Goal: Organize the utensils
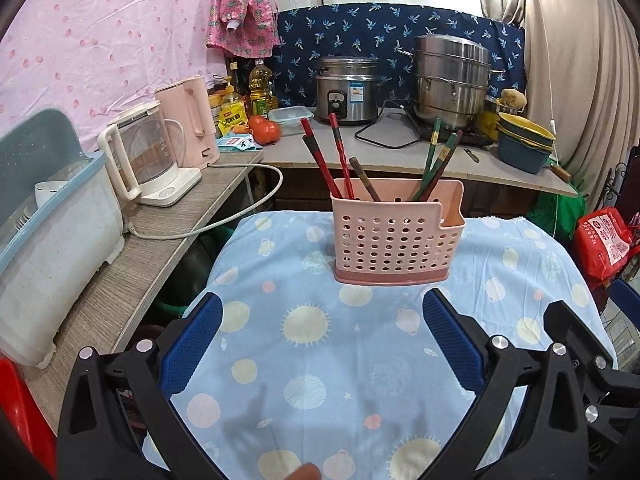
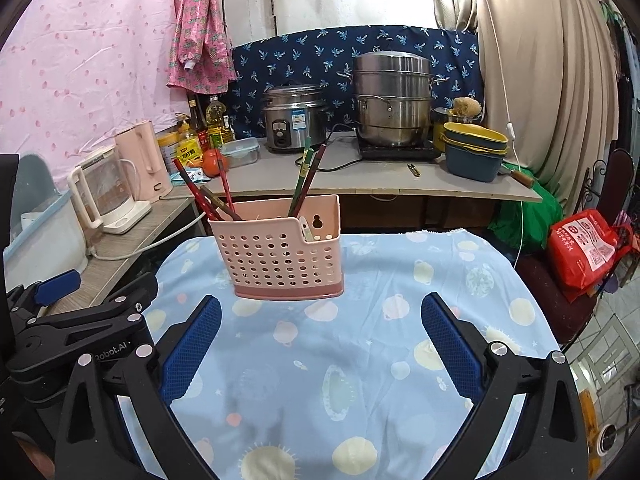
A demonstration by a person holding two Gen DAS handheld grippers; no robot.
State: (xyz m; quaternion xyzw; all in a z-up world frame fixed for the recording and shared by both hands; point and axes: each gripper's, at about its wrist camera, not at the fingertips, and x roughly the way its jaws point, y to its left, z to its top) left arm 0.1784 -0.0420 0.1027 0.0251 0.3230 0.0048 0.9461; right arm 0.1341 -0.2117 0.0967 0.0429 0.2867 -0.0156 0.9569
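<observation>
Chopsticks (image 1: 343,162) stand in pink caddy (image 1: 394,240) at 12 o'clock on tablecloth (image 1: 320,360); left gripper (image 1: 322,334) & right gripper (image 2: 320,334) both spread wide, holding nothing.

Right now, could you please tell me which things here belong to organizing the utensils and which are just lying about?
Job:
pink holder
red chopsticks
green chopsticks

Lying about:
rice cooker
steamer pot
glass kettle
tomato
</observation>
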